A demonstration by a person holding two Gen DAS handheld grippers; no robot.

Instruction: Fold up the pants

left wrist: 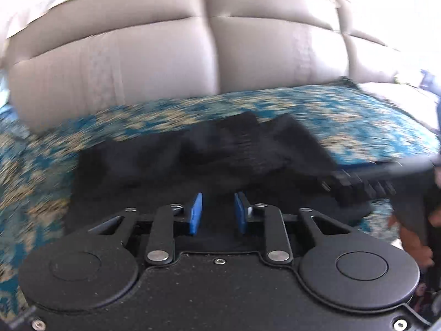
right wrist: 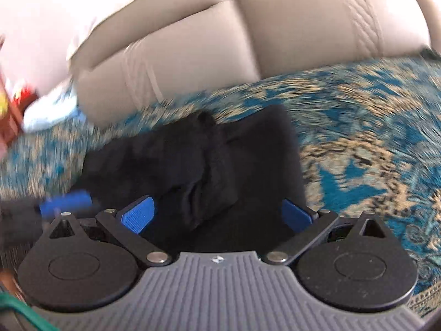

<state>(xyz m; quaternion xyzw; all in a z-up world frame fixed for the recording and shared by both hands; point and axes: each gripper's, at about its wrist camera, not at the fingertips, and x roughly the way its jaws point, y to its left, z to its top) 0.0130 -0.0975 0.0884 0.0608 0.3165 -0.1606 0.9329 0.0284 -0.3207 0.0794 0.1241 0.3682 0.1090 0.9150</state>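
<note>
So your black pants (left wrist: 209, 154) are sitting in a rumpled, partly folded heap on the blue and tan patterned cover (left wrist: 317, 110), with the beige quilted cushion back (left wrist: 165, 63) rising right behind them; in the right wrist view the same bundle (right wrist: 198, 160) shows a thick fold running down its middle, so I'd guess you're somewhere mid-fold and not at the start, though both views are too smeared to count the layers; your left gripper (left wrist: 217, 212) hangs low over the near edge of the cloth with its blue pads (left wrist: 195, 212) standing only a narrow way apart, and nothing looks pinched between them, just dark fabric lying under and past the tips; your right gripper (right wrist: 217, 215) has its jaws spread wide, one finger on each side of the near end of the bundle, and the pads aren't pressing on the cloth; the blurry blue bit at the left edge of that view is most likely a pad of the left gripper, close beside the right one; some red and white stuff (right wrist: 30, 104) sits off at the far left, too blurred to name; next move, as I read it, is getting both sets of pads onto one edge at matching spots, so the layer lifts evenly and doesn't drag the heap crooked.
</note>
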